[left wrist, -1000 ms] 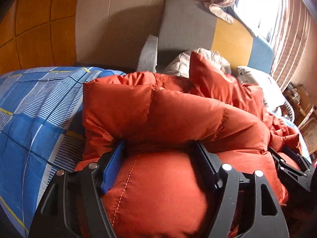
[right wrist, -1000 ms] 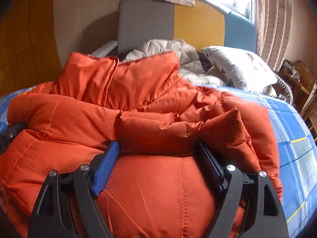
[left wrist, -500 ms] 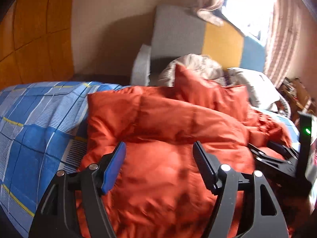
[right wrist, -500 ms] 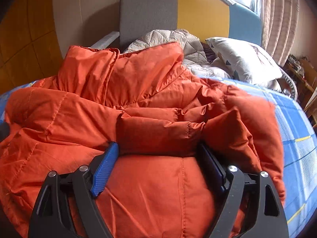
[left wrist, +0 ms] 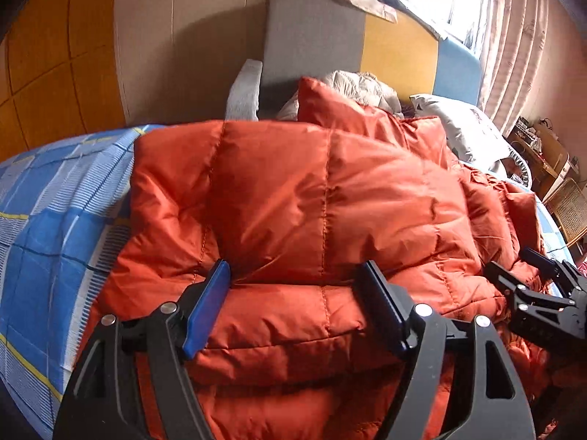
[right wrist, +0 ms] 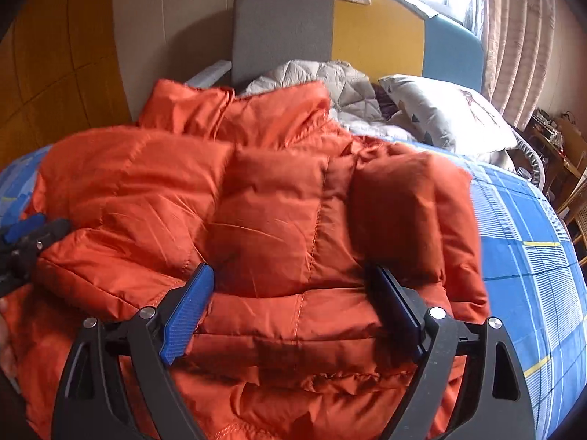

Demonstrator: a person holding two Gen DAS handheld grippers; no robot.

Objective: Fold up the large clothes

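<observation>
A puffy orange down jacket [left wrist: 330,190] lies folded over itself on the bed, its collar standing up at the far side [right wrist: 238,110]. My left gripper [left wrist: 293,271] rests over its near left part. Its jaws are opening, and the quilted fabric bulges between the fingers without being pinched. My right gripper [right wrist: 290,275] is over the near right part. Its jaws are opening too, with a folded panel lying loose between them. Each gripper shows in the other's view: the right gripper [left wrist: 532,286] and the left gripper [right wrist: 29,234].
The blue plaid bedsheet [left wrist: 55,220] shows at the left, and the same bedsheet [right wrist: 521,238] at the right. Behind the jacket are a beige quilt [right wrist: 330,80], a white pillow [right wrist: 440,113] and a grey, yellow and blue headboard [left wrist: 315,36]. Wicker furniture [left wrist: 568,212] stands at the right.
Both grippers have widened and drawn back a little. The folds that buried their fingertips have slipped free, and the jacket's upper layer now lies flatter on the lower one.
</observation>
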